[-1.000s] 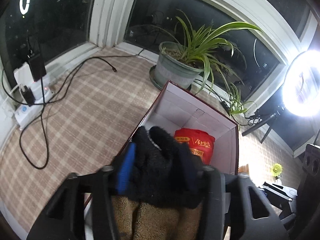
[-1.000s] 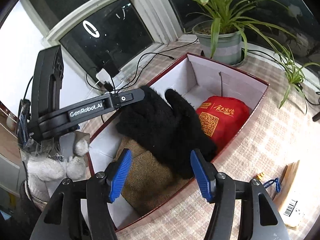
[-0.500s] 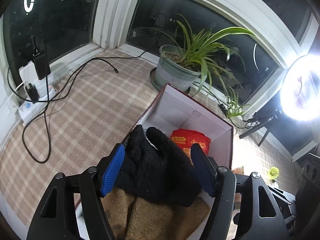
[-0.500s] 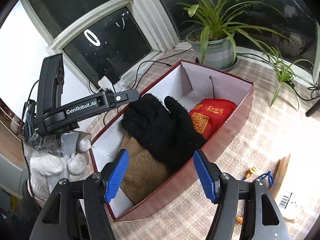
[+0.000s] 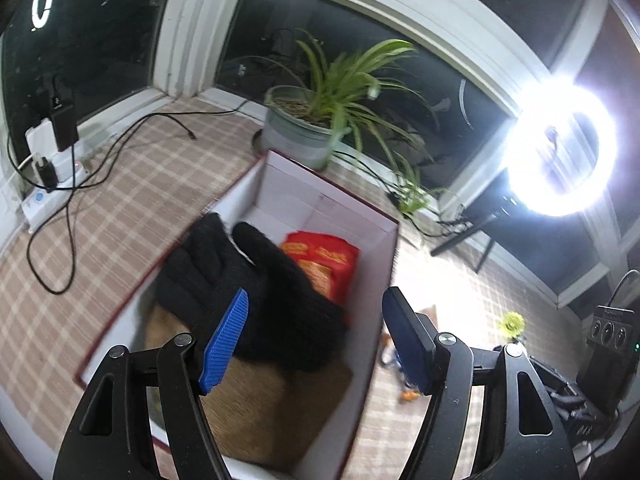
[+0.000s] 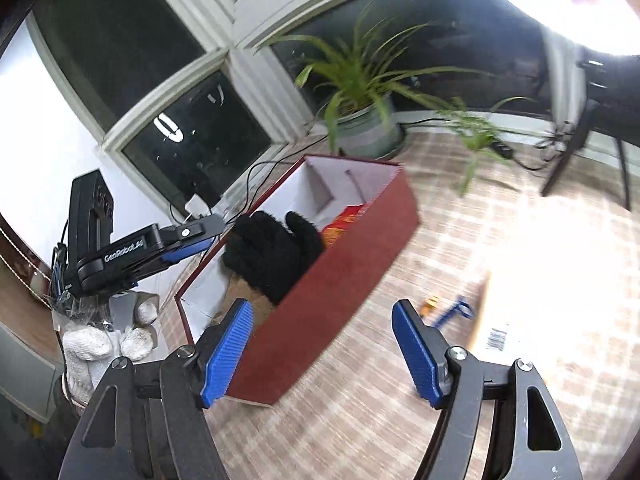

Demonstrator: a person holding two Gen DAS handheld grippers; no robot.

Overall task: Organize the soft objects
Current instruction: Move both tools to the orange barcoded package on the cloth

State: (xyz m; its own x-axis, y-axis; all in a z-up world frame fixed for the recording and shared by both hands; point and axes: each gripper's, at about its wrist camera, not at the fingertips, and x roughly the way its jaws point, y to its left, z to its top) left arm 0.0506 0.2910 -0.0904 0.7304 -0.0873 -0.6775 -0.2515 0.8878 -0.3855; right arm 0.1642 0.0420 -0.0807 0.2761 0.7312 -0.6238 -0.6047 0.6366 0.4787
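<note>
Black glove [image 5: 256, 280] lies in the box [image 5: 384, 264] on a brown cloth [image 5: 272, 400], beside a red pouch [image 5: 324, 260]. Left tongs [image 5: 316, 340] and right tongs [image 6: 320, 354] gape wide, holding nothing. Placing looks finished; next comes fetching another soft item. "GenRobot.AI" marks the left tongs.

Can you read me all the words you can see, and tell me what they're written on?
"GenRobot.AI": white letters on the side of the left gripper, seen from the right wrist; the last letters are a bit smeared.
Red pouch in the box: yellow printing, too blurred to read.
Barcode label on the floor: bars show, the digits are too small and washed out.
Nothing else has readable writing.
</note>
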